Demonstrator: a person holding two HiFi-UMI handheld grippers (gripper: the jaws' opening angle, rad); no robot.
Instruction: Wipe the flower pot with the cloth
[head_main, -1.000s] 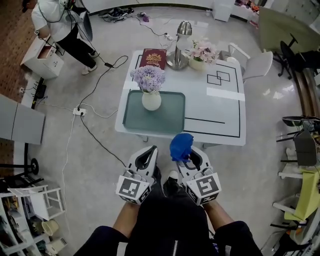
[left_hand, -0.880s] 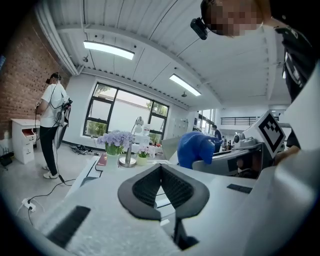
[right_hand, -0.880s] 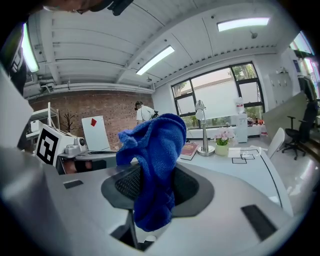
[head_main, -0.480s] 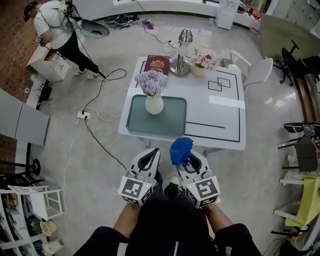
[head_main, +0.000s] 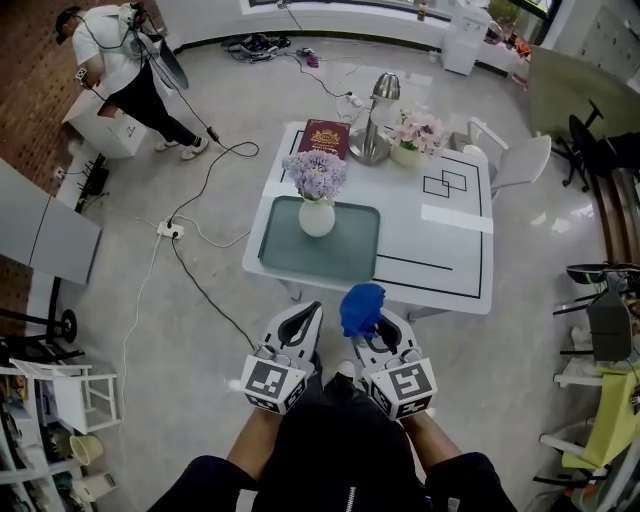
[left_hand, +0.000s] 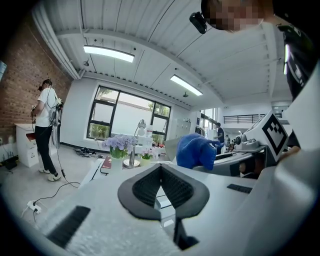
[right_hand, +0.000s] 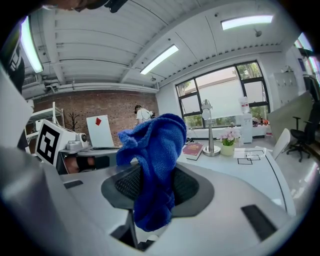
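Our left gripper (head_main: 300, 318): we hold it low, close in front of our body; its jaws are closed tip to tip with nothing between them.
Our right gripper (head_main: 384, 322): just beside the left one; its jaws are clamped on the blue cloth (head_main: 362, 306).
Cloth: in the right gripper view it bunches up above the pads and hangs down below them.
Floor (head_main: 200, 330): pale grey; a black cable runs across it to a white power strip (head_main: 167, 229) left of the table.
Table (head_main: 440, 245): white, ahead of both our grippers and apart from them, with thin black line markings on its right half.
Tray (head_main: 335, 255): grey-green, lying flat on the near left part of the table.
Flower pot (head_main: 316, 217): white, upright on the tray toward its far edge, holding purple flowers (head_main: 316, 174); it stands well apart from both our grippers and from the cloth.
Book (head_main: 325, 138): dark red, lying flat at the table's far left, beyond the flower pot.
Lamp (head_main: 378, 100): silver, standing just right of the book.
Small pot (head_main: 408, 155): pale, with pink flowers, just right of the lamp's base.
Chair (head_main: 515, 160): white, at the table's far right corner.
Person (head_main: 125, 65): at the far left, by a white cabinet near the brick-coloured wall.
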